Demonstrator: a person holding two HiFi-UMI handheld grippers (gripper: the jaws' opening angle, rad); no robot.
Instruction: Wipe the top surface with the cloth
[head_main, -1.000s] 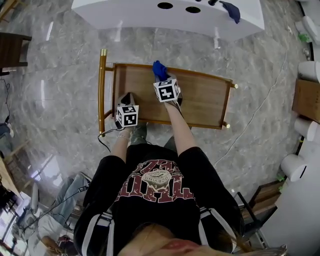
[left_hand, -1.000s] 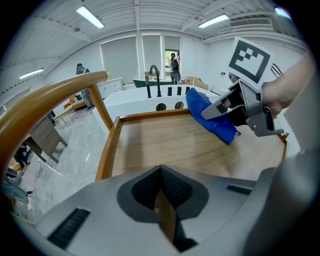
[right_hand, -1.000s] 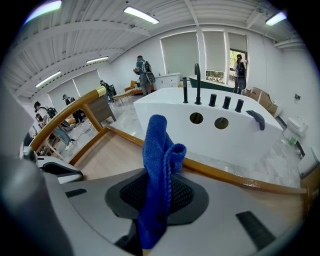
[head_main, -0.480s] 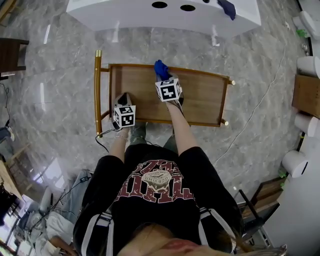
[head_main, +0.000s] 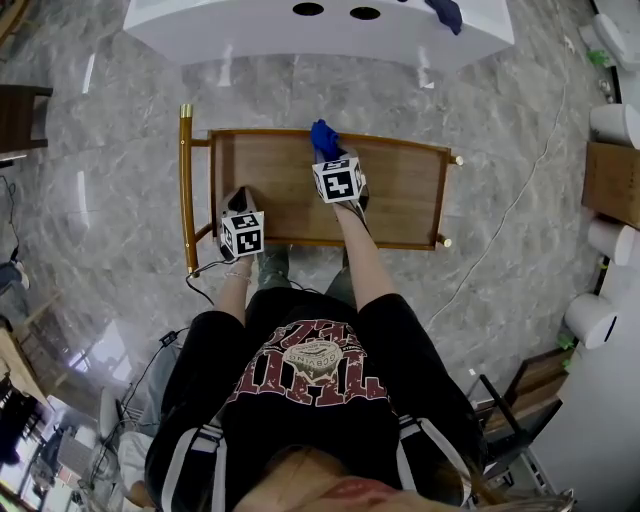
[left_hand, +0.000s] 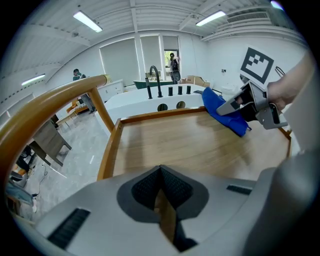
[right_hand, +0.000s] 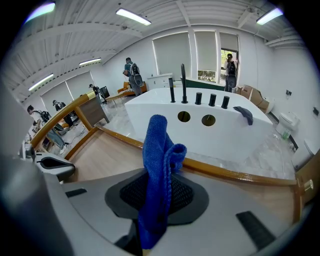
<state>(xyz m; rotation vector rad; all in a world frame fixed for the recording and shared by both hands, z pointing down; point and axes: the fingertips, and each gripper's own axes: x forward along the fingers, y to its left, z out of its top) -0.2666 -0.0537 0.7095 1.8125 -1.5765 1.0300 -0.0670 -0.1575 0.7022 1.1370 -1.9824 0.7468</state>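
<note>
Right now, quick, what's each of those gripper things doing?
Left gripper: closed, seemingly clamped on the cart's near rim.
Right gripper: closed, holding the blue cloth.

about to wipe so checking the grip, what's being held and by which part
The right tongs pinch the blue cloth by its bunched lower end; the rest stands up past them. The left tongs are shut on nothing.

White tub (head_main: 230, 35) at top, dark rag (head_main: 444, 12) on its rim; cable (head_main: 505, 215) lay across marble floor (head_main: 110, 200); cardboard box (head_main: 612, 183) at right.
</note>
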